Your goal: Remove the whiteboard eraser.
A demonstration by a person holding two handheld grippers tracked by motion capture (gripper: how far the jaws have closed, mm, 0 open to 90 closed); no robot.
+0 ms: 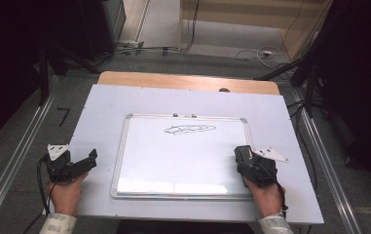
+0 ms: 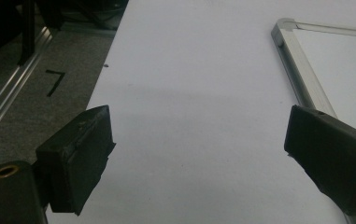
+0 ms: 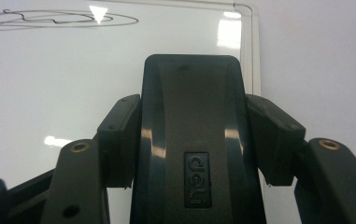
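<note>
- The right claw (image 3: 192, 140) was clamped on a black eraser (image 3: 192, 121), 1 jaw on each long side, over the whiteboard's (image 1: 173, 161) right edge, near its lower right corner.
- The eraser looked light, with a stiff, glossy plastic back that might slip; a hold across its narrow middle, as here, seemed soundest.
- A scribble (image 1: 189, 129) sat well apart from the eraser, near the whiteboard's top edge.
- The left claw (image 2: 199, 154) stood wide open and empty, just left of the whiteboard.
- The whiteboard lay flat on a white sheet (image 1: 95, 112) covering the counter (image 1: 188, 82), smooth and glare-prone.
- Beyond the whiteboard, the room was dim: grey floor (image 1: 22, 126), metal rails and loose cables.
</note>
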